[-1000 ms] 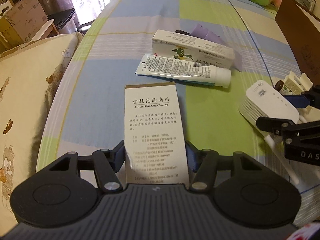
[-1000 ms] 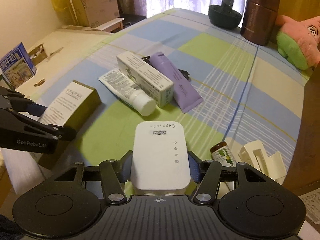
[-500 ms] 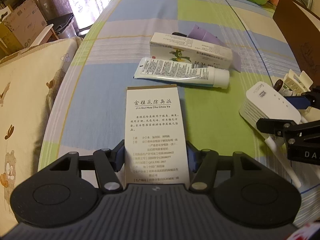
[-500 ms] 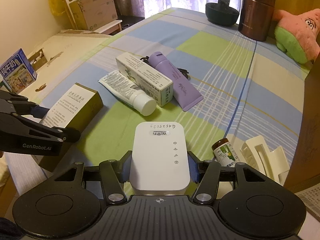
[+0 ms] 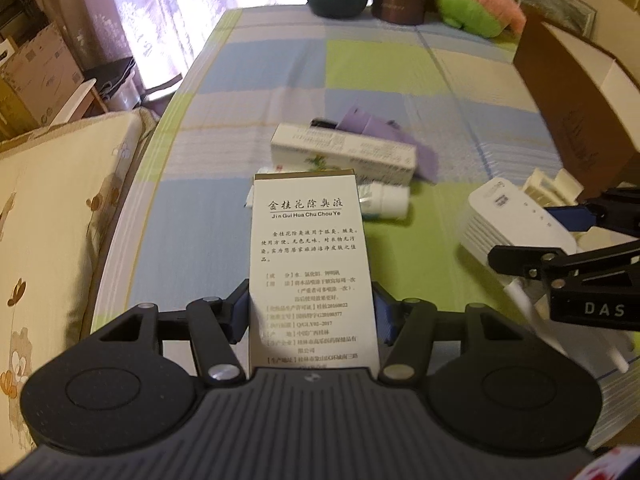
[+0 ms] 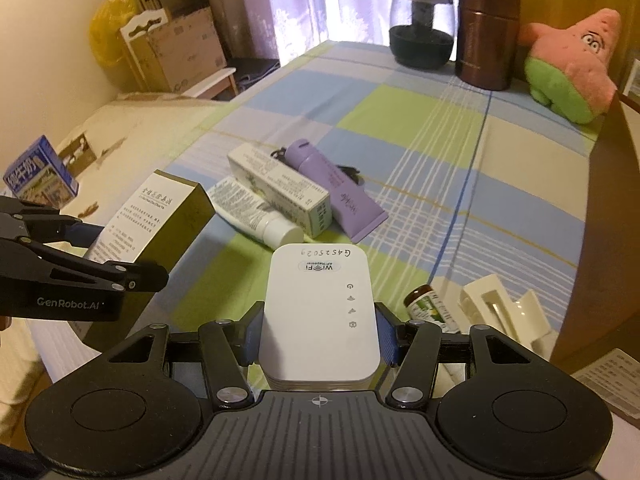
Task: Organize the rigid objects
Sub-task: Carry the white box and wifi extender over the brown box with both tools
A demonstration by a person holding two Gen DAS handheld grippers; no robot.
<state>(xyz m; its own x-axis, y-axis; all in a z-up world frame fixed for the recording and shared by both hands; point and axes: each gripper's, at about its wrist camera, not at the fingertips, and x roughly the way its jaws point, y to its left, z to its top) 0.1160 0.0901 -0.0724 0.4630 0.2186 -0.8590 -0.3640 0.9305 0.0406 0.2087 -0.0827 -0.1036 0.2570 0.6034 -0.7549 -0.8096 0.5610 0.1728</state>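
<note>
My left gripper point(image 5: 312, 314) is shut on a tall white and gold carton with Chinese print point(image 5: 310, 256), held lifted above the checked cloth; it also shows in the right wrist view point(image 6: 154, 216). My right gripper point(image 6: 318, 334) is shut on a white WiFi repeater point(image 6: 320, 312), which shows at the right in the left wrist view point(image 5: 516, 220). On the cloth ahead lie a white tube point(image 6: 256, 216), a long white box point(image 6: 280, 188) and a purple tube point(image 6: 336, 192), side by side.
A small brown bottle point(image 6: 426, 302) and a cream plastic clip point(image 6: 504, 312) lie right of the repeater by a brown box wall point(image 6: 604, 216). A dark jar point(image 6: 422, 26), brown canister point(image 6: 486, 36) and pink plush point(image 6: 572, 64) stand at the far edge. A cushioned seat point(image 5: 48, 208) lies left.
Both grippers have lifted and tilted up with their objects still held. The carton now covers part of the white tube in the left wrist view.
</note>
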